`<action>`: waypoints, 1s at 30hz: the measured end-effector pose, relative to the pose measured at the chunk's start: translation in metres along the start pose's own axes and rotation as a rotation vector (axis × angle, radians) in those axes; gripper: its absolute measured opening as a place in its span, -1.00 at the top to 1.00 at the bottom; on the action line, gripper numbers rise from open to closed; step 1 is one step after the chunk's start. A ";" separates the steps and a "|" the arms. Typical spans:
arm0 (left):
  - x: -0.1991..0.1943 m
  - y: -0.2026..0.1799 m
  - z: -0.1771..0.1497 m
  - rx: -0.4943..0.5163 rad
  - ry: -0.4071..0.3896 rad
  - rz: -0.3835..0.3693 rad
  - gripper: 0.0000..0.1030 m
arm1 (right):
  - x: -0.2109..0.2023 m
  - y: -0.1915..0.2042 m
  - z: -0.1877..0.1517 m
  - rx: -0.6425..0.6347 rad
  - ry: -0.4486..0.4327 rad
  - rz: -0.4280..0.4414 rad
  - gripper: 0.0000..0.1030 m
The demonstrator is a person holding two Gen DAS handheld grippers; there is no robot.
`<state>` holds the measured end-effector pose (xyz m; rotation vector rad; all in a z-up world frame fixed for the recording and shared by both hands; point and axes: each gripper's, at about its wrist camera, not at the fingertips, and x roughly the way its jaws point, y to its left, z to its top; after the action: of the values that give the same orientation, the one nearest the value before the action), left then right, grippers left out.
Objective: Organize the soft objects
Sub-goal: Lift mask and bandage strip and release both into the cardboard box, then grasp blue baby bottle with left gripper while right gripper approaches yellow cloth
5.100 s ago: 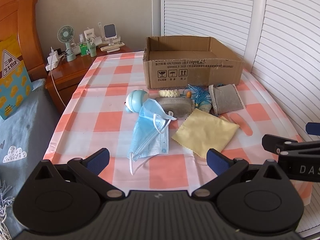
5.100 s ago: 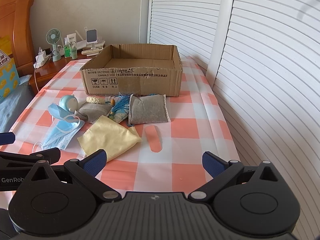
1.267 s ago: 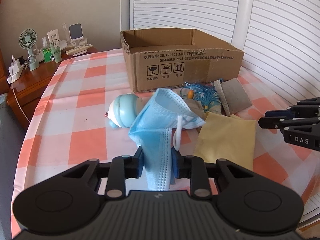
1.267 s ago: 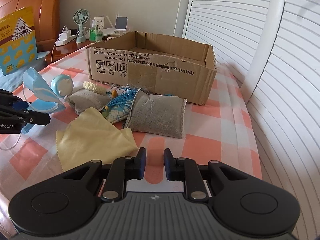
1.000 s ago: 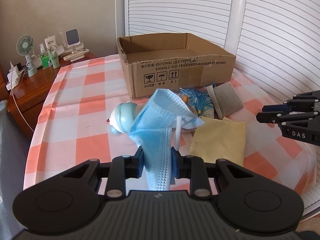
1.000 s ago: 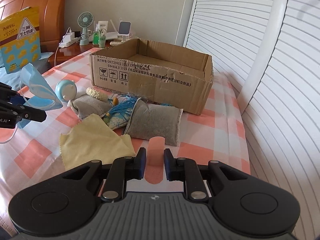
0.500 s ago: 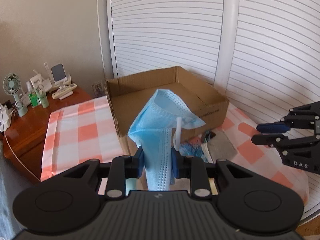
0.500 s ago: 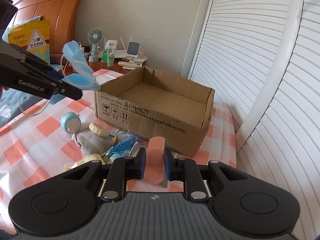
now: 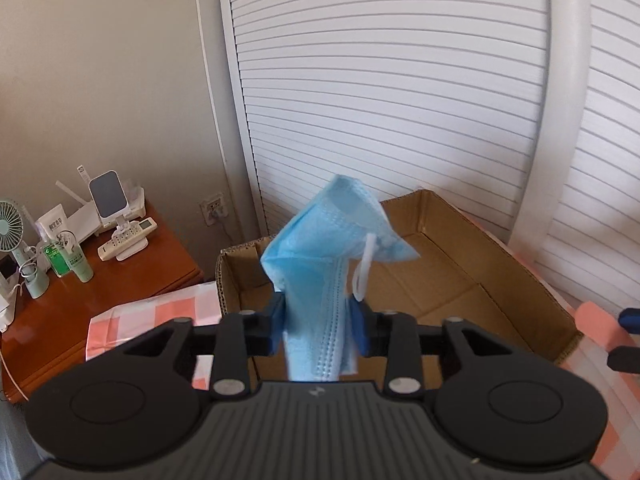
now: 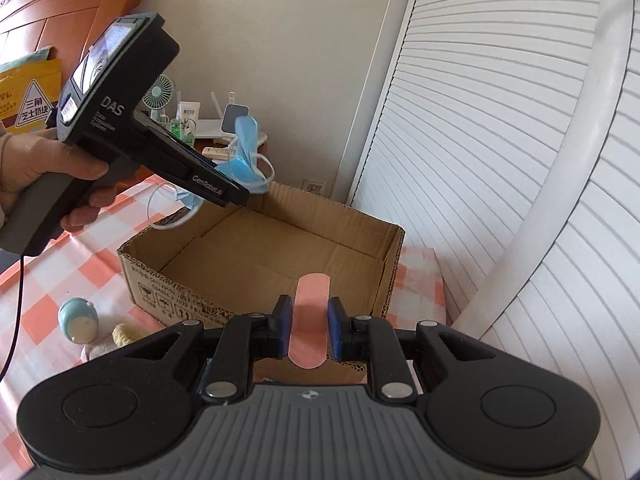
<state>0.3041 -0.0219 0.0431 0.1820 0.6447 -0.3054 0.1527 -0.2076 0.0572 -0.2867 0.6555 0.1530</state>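
My left gripper is shut on a blue face mask and holds it above the left part of the open cardboard box. In the right wrist view the left gripper hangs over the box's far left corner with the mask and its loose ear loops. My right gripper is shut on a pink strip and holds it over the near edge of the box. The box floor shows bare cardboard.
A bedside table at the left holds a small fan, bottles and a phone stand. On the checked cloth by the box lie a round blue toy and a cream knitted piece. White louvred doors stand behind.
Both grippers have risen and moved forward over the box, the left with the mask, the right with the pink strip. Five seconds ago both were open and the items lay on the cloth.
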 end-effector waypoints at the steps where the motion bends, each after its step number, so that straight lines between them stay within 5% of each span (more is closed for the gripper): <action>1: 0.008 0.001 0.002 -0.005 0.004 0.006 -0.72 | 0.004 -0.001 0.002 0.002 0.003 -0.003 0.56; 7: 0.020 0.011 -0.006 -0.030 0.019 0.043 -0.72 | 0.029 -0.006 0.011 0.013 0.022 0.004 0.56; 21: -0.094 0.016 -0.080 -0.040 0.038 -0.053 -0.81 | 0.107 -0.009 0.066 0.046 0.034 -0.002 0.53; 23: -0.104 0.014 -0.094 -0.048 0.038 -0.074 -0.81 | 0.122 -0.013 0.074 0.058 0.051 -0.007 0.08; 25: -0.110 0.011 -0.104 -0.056 0.045 -0.079 -0.82 | 0.133 -0.013 0.078 0.069 0.070 -0.025 -0.75; 30: -0.119 0.013 -0.126 -0.088 0.069 -0.090 -0.83 | 0.119 -0.008 0.070 0.079 0.055 -0.023 -0.88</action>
<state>0.1479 0.0491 0.0180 0.0792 0.7347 -0.3578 0.2886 -0.1880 0.0379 -0.2224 0.7113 0.0973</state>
